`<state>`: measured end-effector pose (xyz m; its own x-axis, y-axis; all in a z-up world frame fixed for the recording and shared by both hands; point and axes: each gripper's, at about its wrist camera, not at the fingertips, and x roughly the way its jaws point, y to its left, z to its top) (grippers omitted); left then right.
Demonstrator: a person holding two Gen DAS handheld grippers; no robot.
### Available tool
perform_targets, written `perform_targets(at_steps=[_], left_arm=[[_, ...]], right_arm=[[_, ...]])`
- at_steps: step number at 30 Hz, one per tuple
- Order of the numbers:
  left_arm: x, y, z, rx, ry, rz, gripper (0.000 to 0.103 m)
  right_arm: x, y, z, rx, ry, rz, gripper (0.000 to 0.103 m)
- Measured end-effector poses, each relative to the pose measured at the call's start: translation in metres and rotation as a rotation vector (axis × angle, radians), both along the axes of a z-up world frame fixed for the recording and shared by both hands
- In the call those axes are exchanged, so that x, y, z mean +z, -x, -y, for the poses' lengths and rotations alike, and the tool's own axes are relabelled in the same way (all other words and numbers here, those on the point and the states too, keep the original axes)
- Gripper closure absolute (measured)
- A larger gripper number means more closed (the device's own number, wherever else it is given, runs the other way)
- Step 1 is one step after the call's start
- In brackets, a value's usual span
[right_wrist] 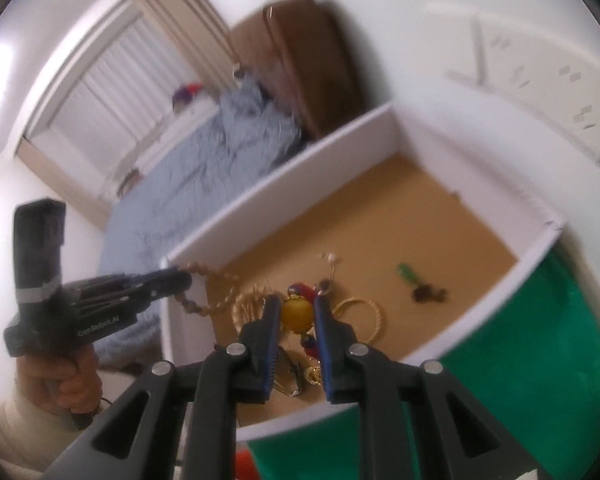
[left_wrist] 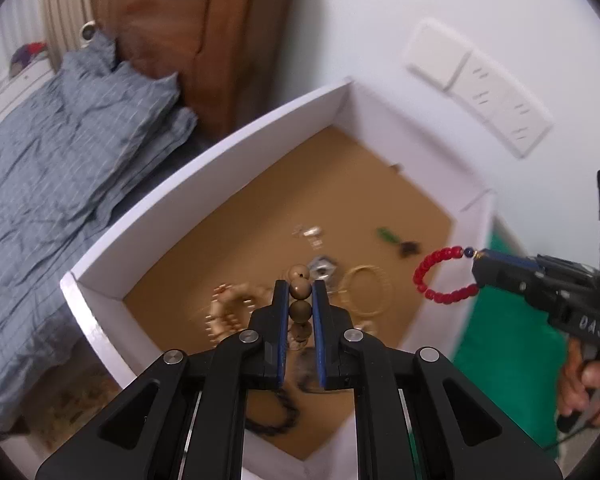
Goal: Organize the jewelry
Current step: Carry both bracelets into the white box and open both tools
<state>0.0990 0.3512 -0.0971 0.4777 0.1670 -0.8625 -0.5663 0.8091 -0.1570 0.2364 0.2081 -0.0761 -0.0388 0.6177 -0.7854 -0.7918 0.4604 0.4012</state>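
While the left gripper [left_wrist: 301, 292] pinches a string of tan wooden beads [left_wrist: 300, 298] between its narrowed fingers, the right gripper [right_wrist: 297, 312] clamps a red bead bracelet [left_wrist: 440, 276] by its yellow bead [right_wrist: 297, 312]. Below both sits a white-walled box [left_wrist: 204, 168] with a gold bangle [left_wrist: 366, 290] on its brown floor, and a green pendant [left_wrist: 388, 235] farther off.

The small jewelry pieces [left_wrist: 312, 236] on the floor of the box [left_wrist: 204, 160] are motion-blurred; type cannot be determined. The dark strand [left_wrist: 276, 420] at the box's near wall is partly hidden behind the left tool [left_wrist: 301, 292].
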Motion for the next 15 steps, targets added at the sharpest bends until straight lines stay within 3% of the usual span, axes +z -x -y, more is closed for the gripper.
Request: perform_targets(at_steps=[5,7,9,11,13,15], left_arm=[[-0.035,0.005,-0.004,0.05,-0.032,-0.055,0.092],[-0.04,0.006,0.001,0.064,-0.065,-0.077,0.085],[-0.042,0.012,0.006,0.077,-0.088,-0.088,0.056],[-0.038,0.022,0.011,0.104,-0.122,-0.091,0.039],[-0.032,0.031,0.018,0.129,-0.177,-0.092,0.029],[-0.021,0.04,0.028,0.157,-0.235,-0.096,0.015]], right_arm=[[-0.046,0.018,-0.041,0.055,0.103,0.003,0.084],[-0.056,0.025,-0.049,0.065,0.117,0.002,0.083],[-0.062,0.033,-0.052,0.078,0.131,0.005,0.083],[-0.061,0.038,-0.051,0.077,0.138,0.02,0.067],[-0.055,0.041,-0.045,0.064,0.138,0.048,0.041],[-0.044,0.044,-0.037,0.049,0.135,0.092,0.031]])
